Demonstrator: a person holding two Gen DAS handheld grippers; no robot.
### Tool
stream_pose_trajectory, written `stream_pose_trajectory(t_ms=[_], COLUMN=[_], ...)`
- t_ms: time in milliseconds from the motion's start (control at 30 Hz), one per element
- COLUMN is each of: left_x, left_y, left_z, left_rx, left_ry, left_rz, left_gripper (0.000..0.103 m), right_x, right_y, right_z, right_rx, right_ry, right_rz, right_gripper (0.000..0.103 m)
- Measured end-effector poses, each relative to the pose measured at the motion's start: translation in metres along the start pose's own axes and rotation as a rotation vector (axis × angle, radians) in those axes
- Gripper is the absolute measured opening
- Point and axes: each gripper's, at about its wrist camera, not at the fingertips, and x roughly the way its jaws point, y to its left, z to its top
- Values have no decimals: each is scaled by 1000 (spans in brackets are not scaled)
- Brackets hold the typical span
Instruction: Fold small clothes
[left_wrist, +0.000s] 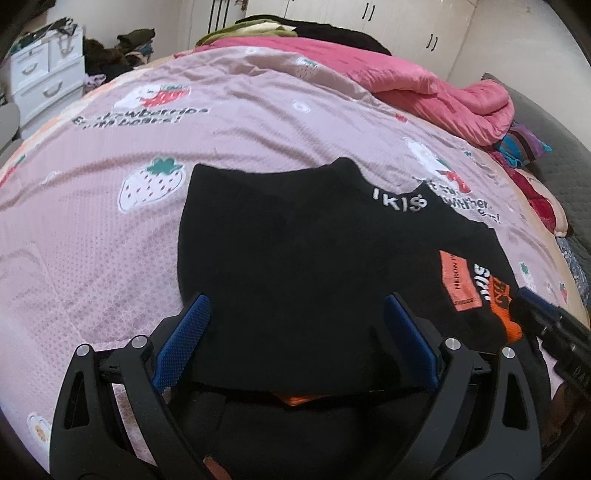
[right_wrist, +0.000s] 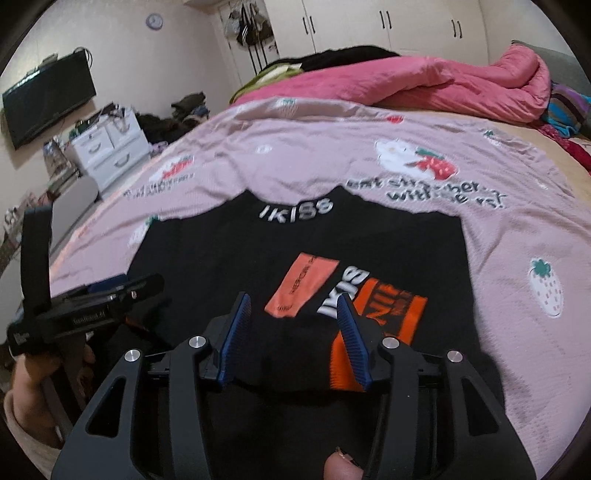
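A small black garment (left_wrist: 295, 240) with white lettering and orange patches lies partly folded on the pink strawberry bedsheet (left_wrist: 110, 240); it also shows in the right wrist view (right_wrist: 229, 251). My left gripper (left_wrist: 295, 325) is open, its blue pads either side of the garment's near folded edge. My right gripper (right_wrist: 291, 332) is open over the folded edge by the orange patches (right_wrist: 384, 306). The left gripper (right_wrist: 110, 291) shows at the left of the right wrist view. The right gripper (left_wrist: 554, 325) shows at the right edge of the left wrist view.
A pink quilt (right_wrist: 424, 85) is bunched along the far side of the bed. Colourful clothes (left_wrist: 524, 147) lie at the right edge. A white drawer unit (right_wrist: 107, 151) and a wall television (right_wrist: 48, 96) stand left of the bed.
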Motion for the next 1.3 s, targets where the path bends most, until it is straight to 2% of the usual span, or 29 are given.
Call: stream_pose_trajectory(t_ms=[233,400,467,733,1133,1300], left_x=[3,5,6,5,3,-2], left_y=[2,-1,-2,-6,-8,-11], left_z=[-4,-5,-5,-5,-8,-8], left_rx=[14,41,48,64,77,84], left_ry=[16,20,21,18,9,0], left_rz=[13,36,42,63,79,93], left_gripper=[88,88,88,88,88,88], right_x=[11,30,34,27,-4,-13], right_y=[3,-13,-21,-21,-41,-42], right_z=[-7,-15,-19,-17,-9,-7], right_rx=[-12,10,43,66,165,164], right_ry=[42,127,136,119,39,10], right_rz=[2,-115,-96,-80,-56,-86], right_gripper=[47,48,48,49,61,67])
